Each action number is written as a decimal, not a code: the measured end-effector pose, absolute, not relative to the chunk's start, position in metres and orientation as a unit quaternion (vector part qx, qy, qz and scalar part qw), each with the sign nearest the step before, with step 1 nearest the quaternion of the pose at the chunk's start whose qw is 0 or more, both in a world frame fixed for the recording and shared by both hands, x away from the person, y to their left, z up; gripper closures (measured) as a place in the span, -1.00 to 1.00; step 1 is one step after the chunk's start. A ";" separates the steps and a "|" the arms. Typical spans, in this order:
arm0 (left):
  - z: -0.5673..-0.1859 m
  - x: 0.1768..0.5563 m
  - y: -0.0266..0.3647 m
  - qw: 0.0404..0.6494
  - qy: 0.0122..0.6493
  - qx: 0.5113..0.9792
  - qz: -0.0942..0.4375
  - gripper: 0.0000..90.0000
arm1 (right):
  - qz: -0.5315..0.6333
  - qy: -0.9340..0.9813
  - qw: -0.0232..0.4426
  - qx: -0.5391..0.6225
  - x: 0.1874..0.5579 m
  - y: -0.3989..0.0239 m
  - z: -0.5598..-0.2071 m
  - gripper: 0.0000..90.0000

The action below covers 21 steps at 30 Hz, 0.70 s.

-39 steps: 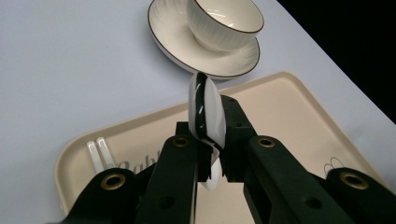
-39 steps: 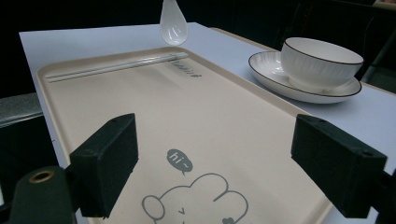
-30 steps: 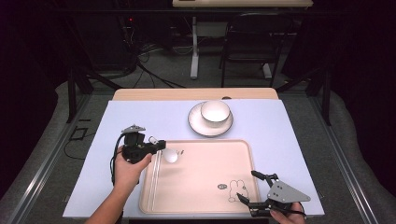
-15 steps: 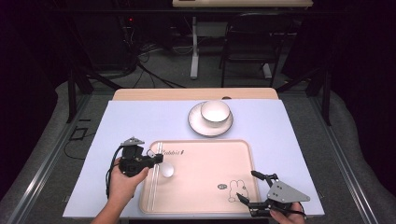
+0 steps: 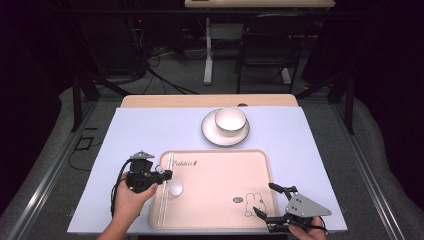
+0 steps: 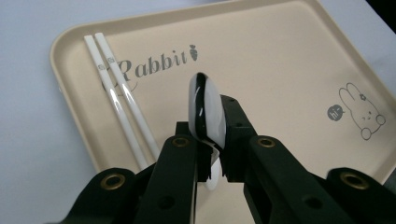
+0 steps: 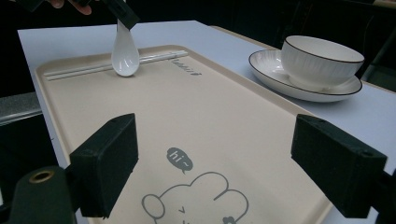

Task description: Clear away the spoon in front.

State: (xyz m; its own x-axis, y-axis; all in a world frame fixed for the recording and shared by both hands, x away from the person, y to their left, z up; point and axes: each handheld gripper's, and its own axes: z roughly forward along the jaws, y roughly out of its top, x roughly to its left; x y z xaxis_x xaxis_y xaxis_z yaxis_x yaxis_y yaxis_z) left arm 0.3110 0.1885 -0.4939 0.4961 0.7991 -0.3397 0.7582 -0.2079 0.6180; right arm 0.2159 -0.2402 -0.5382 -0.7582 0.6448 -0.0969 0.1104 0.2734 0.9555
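A white ceramic spoon (image 6: 205,109) is clamped by its handle in my left gripper (image 6: 210,135), which is shut on it. The spoon (image 5: 175,188) hangs bowl-down over the left part of the beige tray (image 5: 220,175), right beside two white chopsticks (image 6: 119,100). From the right gripper view the spoon (image 7: 125,53) reaches the tray surface or hangs just above it; I cannot tell which. My right gripper (image 5: 263,198) stands open at the tray's near right corner, over the rabbit drawing, with nothing between its pads (image 7: 109,158).
A white bowl (image 5: 230,120) with a dark rim sits on a matching plate (image 5: 212,134) just beyond the tray's far edge. The tray rests on a pale blue table (image 5: 140,135). The chopsticks (image 5: 164,190) lie along the tray's left rim.
My left gripper has carried the spoon toward the near side and lowered it next to the chopsticks. The right gripper has not moved.
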 end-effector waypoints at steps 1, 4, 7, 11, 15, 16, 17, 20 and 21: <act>-0.495 0.312 0.189 0.378 0.502 0.778 0.027 0.89 | 0.549 0.760 0.243 0.249 0.216 -0.240 -0.538 -0.68; -0.495 0.314 0.189 0.375 0.506 0.776 0.028 0.89 | 0.549 0.760 0.243 0.249 0.216 -0.240 -0.538 -0.68; -0.494 0.318 0.188 0.367 0.505 0.780 0.035 0.87 | 0.549 0.760 0.243 0.249 0.216 -0.240 -0.538 -0.68; -0.493 0.323 0.186 0.360 0.505 0.783 0.048 0.85 | 0.549 0.760 0.243 0.249 0.216 -0.240 -0.538 -0.68; -0.495 0.329 0.183 0.354 0.505 0.785 0.055 0.81 | 0.549 0.760 0.243 0.250 0.216 -0.240 -0.538 -0.68; -0.496 0.331 0.183 0.350 0.506 0.786 0.055 0.80 | 0.549 0.760 0.243 0.250 0.216 -0.240 -0.538 -0.68; -0.496 0.332 0.183 0.350 0.507 0.786 0.055 0.79 | 0.549 0.760 0.242 0.250 0.216 -0.240 -0.538 -0.68; -0.498 0.337 0.184 0.350 0.510 0.784 0.051 0.77 | 0.549 0.760 0.242 0.250 0.216 -0.240 -0.538 -0.68; -0.499 0.338 0.184 0.350 0.511 0.783 0.049 0.77 | 0.549 0.760 0.242 0.250 0.216 -0.240 -0.538 -0.68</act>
